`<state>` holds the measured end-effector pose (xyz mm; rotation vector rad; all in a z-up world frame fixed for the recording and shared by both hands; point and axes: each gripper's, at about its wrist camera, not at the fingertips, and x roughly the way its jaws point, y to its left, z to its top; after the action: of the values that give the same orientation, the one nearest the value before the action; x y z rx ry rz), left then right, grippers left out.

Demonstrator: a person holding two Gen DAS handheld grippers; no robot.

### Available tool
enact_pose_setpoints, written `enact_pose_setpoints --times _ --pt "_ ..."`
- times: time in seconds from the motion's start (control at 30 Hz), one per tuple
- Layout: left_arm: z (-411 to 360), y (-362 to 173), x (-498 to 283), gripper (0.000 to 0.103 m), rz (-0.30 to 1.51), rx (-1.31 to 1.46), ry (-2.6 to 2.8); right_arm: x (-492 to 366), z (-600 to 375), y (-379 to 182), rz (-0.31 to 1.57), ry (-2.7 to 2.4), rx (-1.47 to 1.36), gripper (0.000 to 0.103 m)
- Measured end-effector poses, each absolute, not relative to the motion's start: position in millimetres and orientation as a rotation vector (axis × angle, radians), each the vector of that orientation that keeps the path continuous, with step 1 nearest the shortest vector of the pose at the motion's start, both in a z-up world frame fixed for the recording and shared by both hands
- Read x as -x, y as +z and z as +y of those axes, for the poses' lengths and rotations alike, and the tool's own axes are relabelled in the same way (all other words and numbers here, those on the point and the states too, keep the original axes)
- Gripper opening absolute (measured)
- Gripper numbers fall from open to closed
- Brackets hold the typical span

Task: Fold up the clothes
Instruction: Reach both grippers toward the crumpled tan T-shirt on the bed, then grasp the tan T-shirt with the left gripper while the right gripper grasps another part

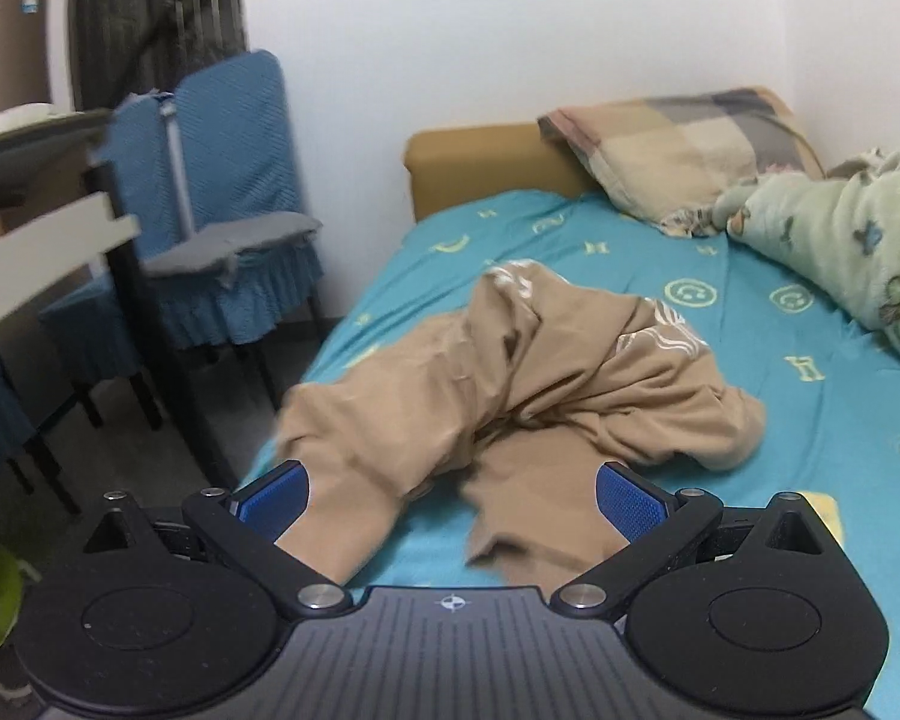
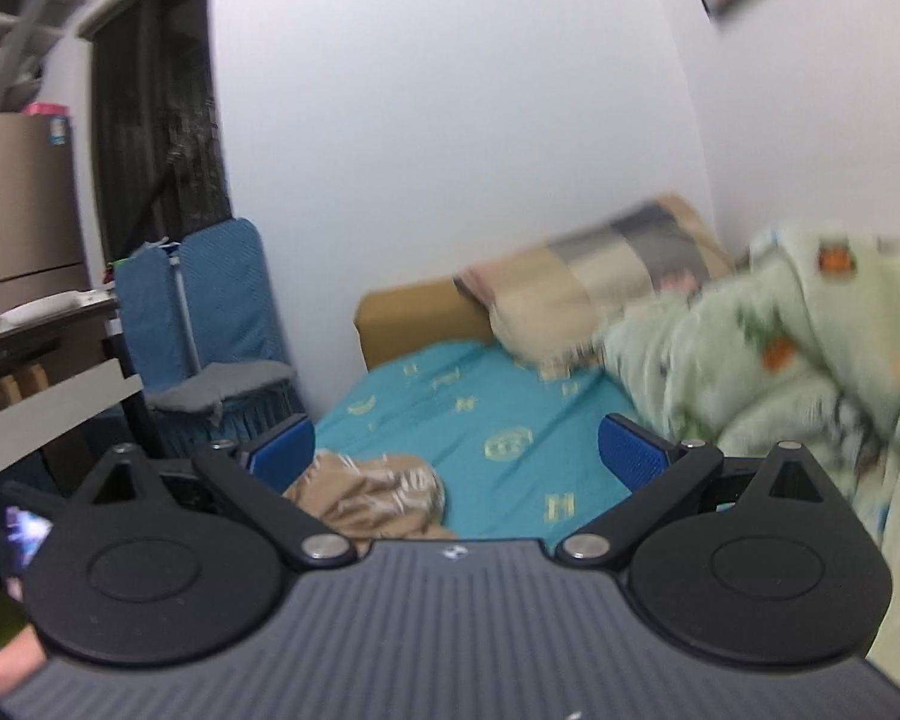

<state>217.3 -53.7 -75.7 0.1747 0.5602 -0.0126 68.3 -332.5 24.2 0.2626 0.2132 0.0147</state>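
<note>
A crumpled tan garment [image 1: 510, 378] with a pale print lies in a heap on the teal bed sheet [image 1: 750, 300], near the bed's left edge. My left gripper [image 1: 450, 498] is open just above the garment's near end, its blue pads [image 1: 273, 498] on either side of the cloth without gripping it. In the right wrist view the same garment [image 2: 366, 492] lies low and left of centre, partly hidden by the gripper body. My right gripper [image 2: 456, 450] is open and empty, held above the sheet [image 2: 480, 414].
A checked pillow [image 1: 678, 144] leans on the tan headboard [image 1: 480, 168]. A green fleece blanket [image 1: 840, 240] is bunched at the right. Blue-covered chairs [image 1: 222, 180] and a table [image 1: 36, 138] stand close to the bed's left side.
</note>
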Motion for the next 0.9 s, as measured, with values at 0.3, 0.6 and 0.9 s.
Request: enact_pose_setpoints --times 0.3,0.6,0.9 --pt "-81.1 -129.2 -327.3 0.066 0.557 -0.359 0.017 -129.7 -360.4 -31.4 0.309 -0.096 -0.349 0.103" --pt "-43.7 -54.6 -268.7 0.017 0.553 -0.099 -0.184 -149.0 -353.2 -51.2 0.322 -0.082 -0.339 0.103" --pt "27.3 28.1 -131.8 0.016 0.48 0.198 -0.391 -115.5 -344.3 -31.3 0.279 -0.083 -0.337 0.102"
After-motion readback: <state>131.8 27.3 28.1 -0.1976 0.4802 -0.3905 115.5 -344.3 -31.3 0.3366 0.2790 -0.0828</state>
